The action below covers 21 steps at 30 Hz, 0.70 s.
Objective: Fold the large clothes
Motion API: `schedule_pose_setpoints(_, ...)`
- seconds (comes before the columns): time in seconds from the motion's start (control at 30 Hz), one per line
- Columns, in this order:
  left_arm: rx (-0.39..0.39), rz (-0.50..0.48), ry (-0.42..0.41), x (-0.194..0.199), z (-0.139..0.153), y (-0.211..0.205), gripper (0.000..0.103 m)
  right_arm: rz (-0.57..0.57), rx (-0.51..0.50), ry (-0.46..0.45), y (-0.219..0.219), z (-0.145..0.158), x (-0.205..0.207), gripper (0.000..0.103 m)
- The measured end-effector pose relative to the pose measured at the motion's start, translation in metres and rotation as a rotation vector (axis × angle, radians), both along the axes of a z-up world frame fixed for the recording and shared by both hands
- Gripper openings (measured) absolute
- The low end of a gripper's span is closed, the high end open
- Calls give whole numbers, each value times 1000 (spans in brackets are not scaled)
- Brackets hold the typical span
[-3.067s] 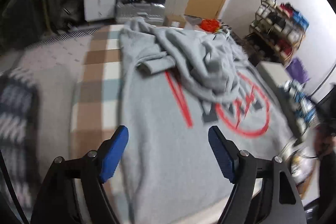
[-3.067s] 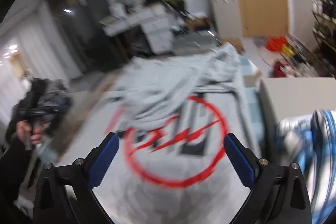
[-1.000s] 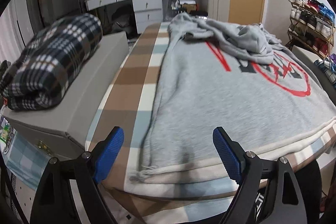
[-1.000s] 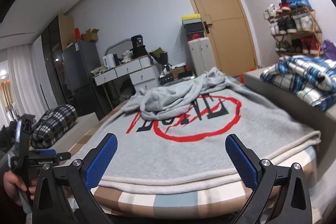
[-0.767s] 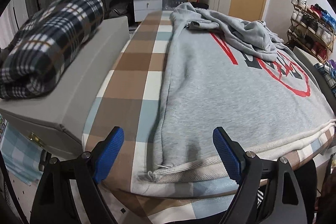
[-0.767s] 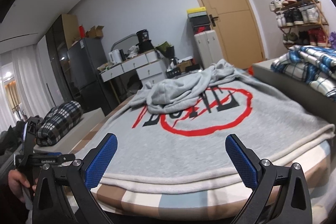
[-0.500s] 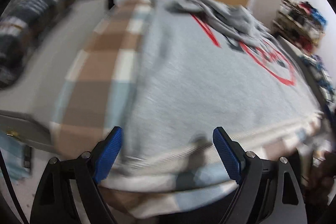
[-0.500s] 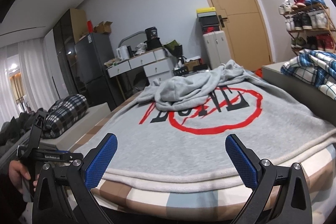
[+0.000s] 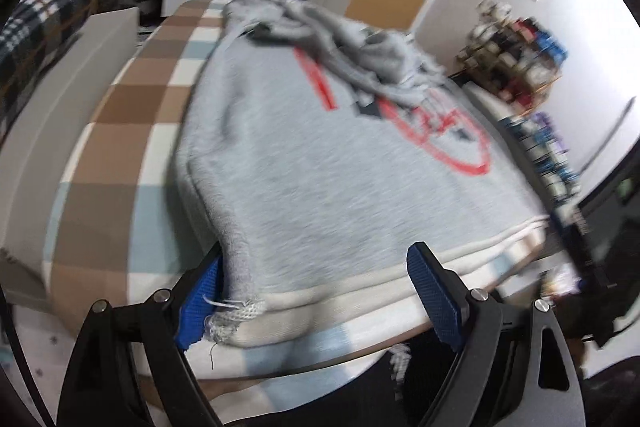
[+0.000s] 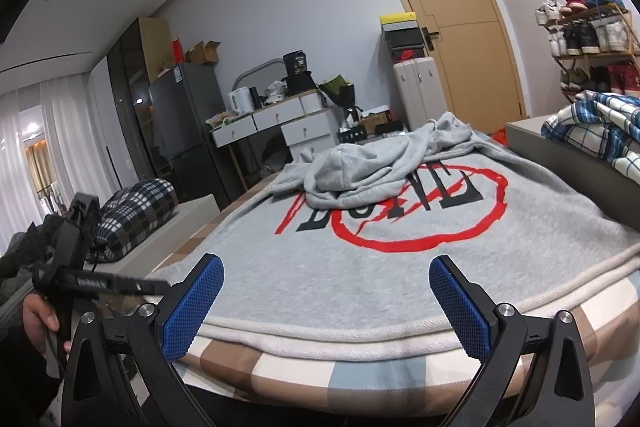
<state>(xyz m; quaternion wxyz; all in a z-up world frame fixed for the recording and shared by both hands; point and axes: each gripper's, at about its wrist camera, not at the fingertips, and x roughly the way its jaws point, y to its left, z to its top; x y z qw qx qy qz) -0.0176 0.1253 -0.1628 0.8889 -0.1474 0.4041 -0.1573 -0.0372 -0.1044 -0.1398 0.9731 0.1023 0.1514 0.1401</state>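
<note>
- Spreading wide, left gripper (image 9: 316, 291) fingers straddle grey sweatshirt (image 9: 320, 167) hem corner at 7 o'clock.
- Right gripper (image 10: 326, 301), fingers wide; only its view shows the bed's (image 10: 360, 371) front edge sharply.

Left wrist view was motion-blurred: shoe rack (image 9: 516, 63) and clutter beyond the bed unreadable. The grey sweatshirt (image 9: 320, 163) hem corner draped over the left gripper (image 9: 316, 291) left pad, hiding most of it. Bunched sleeves (image 10: 384, 163) covered part of the red print (image 10: 424, 211); lettering incomplete. Blue plaid blanket (image 10: 600, 127) cut by frame edge.
</note>
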Motion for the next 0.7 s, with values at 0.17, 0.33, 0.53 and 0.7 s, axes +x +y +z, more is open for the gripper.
schedule_pose_setpoints(0.17,-113,-61,-48,-5,5,10,85,-8,21,2,-4,1,-1,103)
schedule_pose_setpoints(0.33,-211,-23,17,-3,-11,31,85,-13,37,8,-6,0,-1,103)
schedule_pose_setpoints(0.53,-280,-18,34,-10,-15,41,85,2,15,0,-2,2,-1,103)
schedule_pose_setpoints(0.7,-339,-73,-20,-11,-7,37,85,5,40,9,-4,2,-1,103)
